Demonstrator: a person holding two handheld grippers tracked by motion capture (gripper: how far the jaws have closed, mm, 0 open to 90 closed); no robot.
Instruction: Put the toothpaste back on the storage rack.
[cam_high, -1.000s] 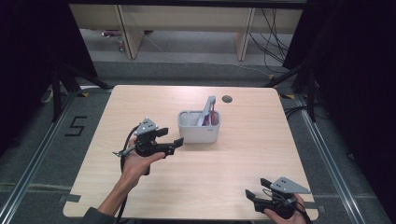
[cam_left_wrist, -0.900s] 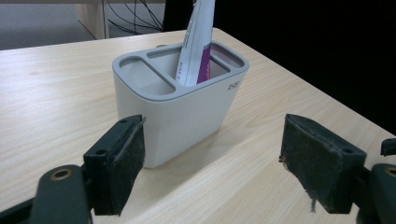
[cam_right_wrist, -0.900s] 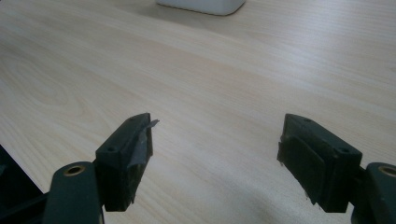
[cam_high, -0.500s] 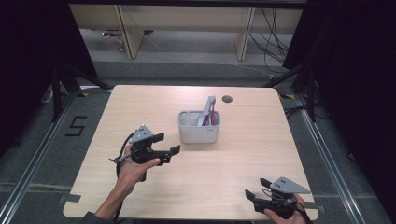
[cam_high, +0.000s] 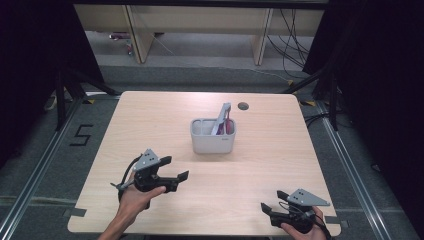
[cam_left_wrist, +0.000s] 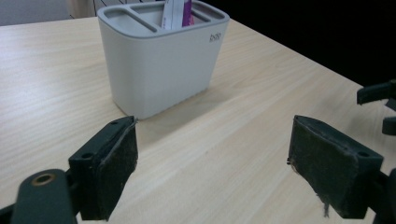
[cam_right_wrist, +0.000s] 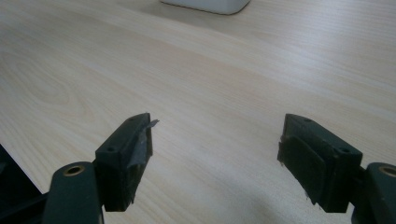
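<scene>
1. Left tongs (cam_high: 181, 177): apart after widening just now, nothing between.
2. Right tongs (cam_high: 271, 207): apart, empty.
3. Holder (cam_left_wrist: 161, 53) with tubes (cam_high: 222, 120): ahead of left tongs on tabletop (cam_high: 280, 150).
4. Step judged: withdrawal. Next: rest.

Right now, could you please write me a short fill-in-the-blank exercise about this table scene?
1. The grey organizer stands on the wooden ____.
2. The jaws of the left gripper are ____, with nothing between them.
3. The right gripper rests near the table's ____ edge in the high view.
Missing words: table; open; bottom
</scene>
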